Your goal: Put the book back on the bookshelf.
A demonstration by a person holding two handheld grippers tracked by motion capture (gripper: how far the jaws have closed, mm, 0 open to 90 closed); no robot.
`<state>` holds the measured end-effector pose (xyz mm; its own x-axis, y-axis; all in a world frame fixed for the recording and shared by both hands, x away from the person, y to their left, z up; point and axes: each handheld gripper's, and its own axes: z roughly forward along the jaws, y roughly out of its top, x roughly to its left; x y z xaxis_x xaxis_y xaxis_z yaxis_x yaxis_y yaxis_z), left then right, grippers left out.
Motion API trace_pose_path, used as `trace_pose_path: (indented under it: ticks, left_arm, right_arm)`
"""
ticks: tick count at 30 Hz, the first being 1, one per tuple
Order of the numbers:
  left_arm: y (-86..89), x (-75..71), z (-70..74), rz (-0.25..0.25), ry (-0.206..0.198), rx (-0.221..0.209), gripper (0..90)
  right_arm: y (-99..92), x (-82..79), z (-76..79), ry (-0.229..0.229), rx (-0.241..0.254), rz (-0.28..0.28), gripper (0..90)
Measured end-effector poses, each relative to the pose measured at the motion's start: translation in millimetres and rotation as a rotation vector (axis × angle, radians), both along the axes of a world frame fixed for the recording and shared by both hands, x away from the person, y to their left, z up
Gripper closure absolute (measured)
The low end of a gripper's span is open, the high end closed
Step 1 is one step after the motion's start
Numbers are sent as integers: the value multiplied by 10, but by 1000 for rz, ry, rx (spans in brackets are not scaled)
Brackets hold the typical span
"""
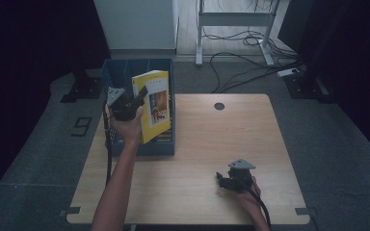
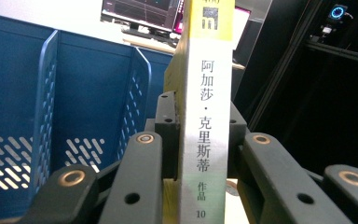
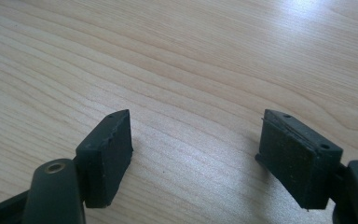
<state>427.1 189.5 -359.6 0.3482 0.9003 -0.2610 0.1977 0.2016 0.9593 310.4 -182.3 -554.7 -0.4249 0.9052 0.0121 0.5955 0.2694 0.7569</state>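
Yellow-covered book (image 1: 153, 105) stands upright over the blue divided bin (image 1: 166, 144), our left gripper (image 1: 136, 102) clamped across its spine so it can drop between dividers, while our right gripper (image 1: 227, 179) rests on the wooden table (image 1: 212, 144), jaws apart and empty.

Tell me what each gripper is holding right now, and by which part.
The left gripper is shut on the yellow book, clamped across its spine edge, above the blue bin. The right gripper is open over the table, holding nothing.
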Motion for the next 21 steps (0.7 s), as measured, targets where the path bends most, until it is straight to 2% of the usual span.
trace_pose_path:
  ticks: [7,21]
  left_arm:
    - [-39,56,13,17,-7,28,754]
    - [-82,217,-115,31,26,23,753]
  right_arm:
    - [-1,0,0,0,0,0,247]
    - [-3,-1,0,0,-1,2,247]
